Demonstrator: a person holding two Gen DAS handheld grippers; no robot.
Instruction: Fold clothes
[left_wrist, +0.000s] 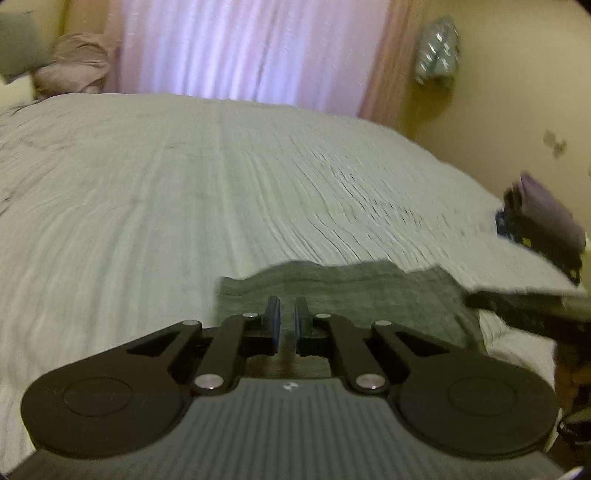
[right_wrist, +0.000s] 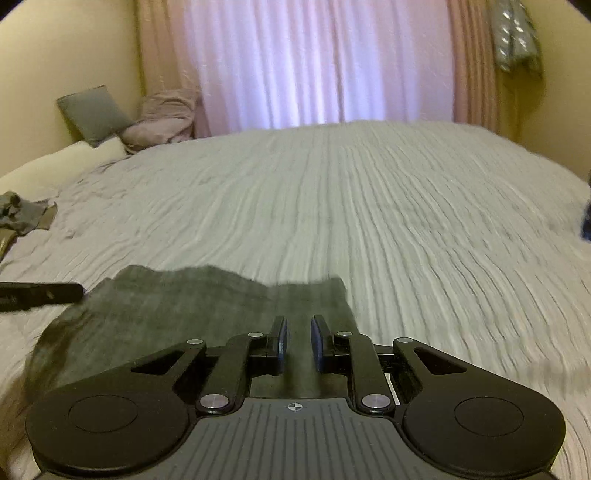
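Two grippers are hovering over one bed (right_wrist: 406, 221), each gripping an edge of one dark grey cloth (right_wrist: 207, 302): left gripper (left_wrist: 287, 321) fingers nearly closed, right gripper (right_wrist: 298, 341) fingers slightly apart.

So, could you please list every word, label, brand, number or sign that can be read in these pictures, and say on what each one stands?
No readable text in either view.
Left gripper: a small pale mark on its ribbed body, too blurred to read.
Right gripper: a small crosshair sign on its body, no letters.
Stack of folded clothes: small yellow specks on dark blue cloth, too blurred to read.
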